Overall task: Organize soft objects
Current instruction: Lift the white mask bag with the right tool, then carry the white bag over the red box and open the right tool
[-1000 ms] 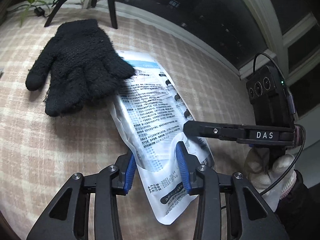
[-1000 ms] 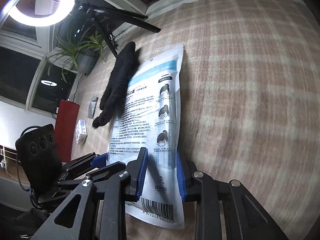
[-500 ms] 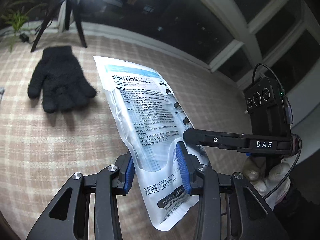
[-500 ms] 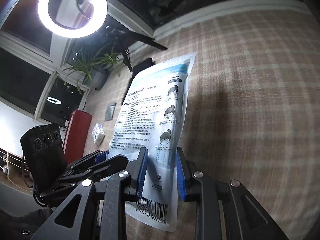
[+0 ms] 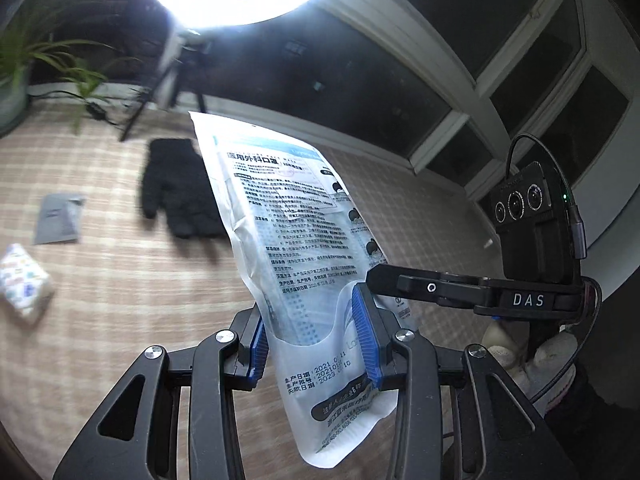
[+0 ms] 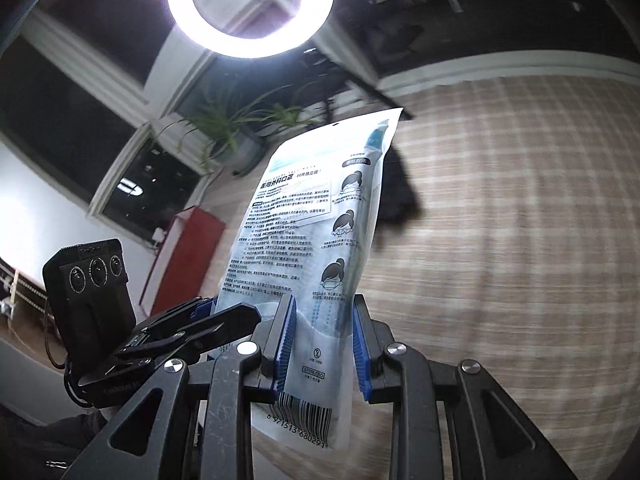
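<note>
Centre of both wrist views: white printed plastic face-mask pouch [image 5: 304, 264] held aloft over checked counter [image 5: 120, 288], lower end pinched by left gripper [image 5: 310, 340] and right gripper [image 6: 322, 344], jaws narrow on it. Likely light, floppy, slick film; sealed bottom edge suits grip. Black knitted glove [image 5: 176, 188] lies on counter behind it.

Printed on the mask pouch [image 5: 304, 240]: headline "医用外科口罩", dense small Chinese text below, too fine to read. Near its bottom edge, dates beginning "2021" and "2023". In the right wrist view, on the same pouch [image 6: 308, 240]: "医用外科口罩", "10片独立装", a barcode with digits "6 971513 680291". White letters "DAS" on the right tool [image 5: 528, 300].
</note>
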Demonstrator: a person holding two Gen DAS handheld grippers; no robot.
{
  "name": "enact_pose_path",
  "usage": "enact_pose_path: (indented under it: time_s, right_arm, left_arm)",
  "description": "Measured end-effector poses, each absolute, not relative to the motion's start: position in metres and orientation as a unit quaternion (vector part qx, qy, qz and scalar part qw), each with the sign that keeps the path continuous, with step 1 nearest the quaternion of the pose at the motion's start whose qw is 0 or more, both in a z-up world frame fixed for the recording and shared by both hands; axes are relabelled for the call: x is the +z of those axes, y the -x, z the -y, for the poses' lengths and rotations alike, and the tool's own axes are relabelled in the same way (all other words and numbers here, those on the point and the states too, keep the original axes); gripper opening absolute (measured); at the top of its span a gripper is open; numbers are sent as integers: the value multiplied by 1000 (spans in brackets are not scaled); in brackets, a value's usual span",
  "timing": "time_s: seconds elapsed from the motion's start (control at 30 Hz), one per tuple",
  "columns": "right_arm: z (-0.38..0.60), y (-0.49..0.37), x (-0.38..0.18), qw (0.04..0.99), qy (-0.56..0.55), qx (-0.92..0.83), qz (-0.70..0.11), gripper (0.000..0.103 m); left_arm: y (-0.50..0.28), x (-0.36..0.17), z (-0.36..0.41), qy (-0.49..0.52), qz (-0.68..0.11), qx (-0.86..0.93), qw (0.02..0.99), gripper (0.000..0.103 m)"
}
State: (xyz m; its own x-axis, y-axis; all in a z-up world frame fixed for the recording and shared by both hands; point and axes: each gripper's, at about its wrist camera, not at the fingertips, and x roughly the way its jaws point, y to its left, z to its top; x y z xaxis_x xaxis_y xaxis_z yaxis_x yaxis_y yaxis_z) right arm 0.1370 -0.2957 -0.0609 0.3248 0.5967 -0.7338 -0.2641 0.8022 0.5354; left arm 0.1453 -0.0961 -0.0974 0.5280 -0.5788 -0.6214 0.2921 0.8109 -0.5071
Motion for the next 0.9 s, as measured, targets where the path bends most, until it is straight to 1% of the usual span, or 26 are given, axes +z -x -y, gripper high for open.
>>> enact_pose_path:
  time_s: [0.43,0.7,0.9]
  right_arm:
    - [123,-130,-46,771,-135,361,-506,24]
    - [9,-127,-48,744,-115,417,-510,24]
    - [-66,-124,-54,727,-105,444,-513,24]
  left_arm:
    - [-88,-71,-60,211,-375,-170,886,37]
    - [-56,-68,-155,230,-360,-118,897,37]
    - [-41,-67,-212,235,-356,-90,900,37]
